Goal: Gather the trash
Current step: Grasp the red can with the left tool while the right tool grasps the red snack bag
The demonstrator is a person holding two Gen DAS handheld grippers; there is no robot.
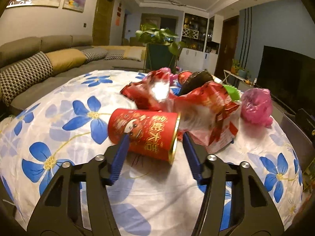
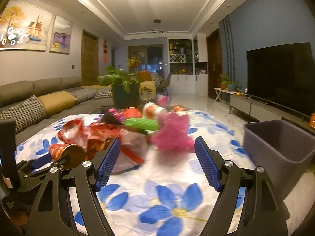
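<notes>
The left gripper has its jaws partly open around a red cylindrical can lying on its side. The left blue ribbed pad touches the can's printed wall; the right pad stands just clear of its gold rim, so no grip is confirmed.

The right gripper has its jaws wide open and holds nothing. Only the surface, draped in a white cloth with a blue flower print, lies between them.

Just beyond the right gripper's jaws lies a crumpled pink plastic bag, with a clear wrapper with red ribbon nearer its left jaw. Further on lie red foil wrappers, a green wrapper and a toppled jar.

To the right of the right jaw stands a grey rectangular plastic bin, smooth-walled and open-topped.
</notes>
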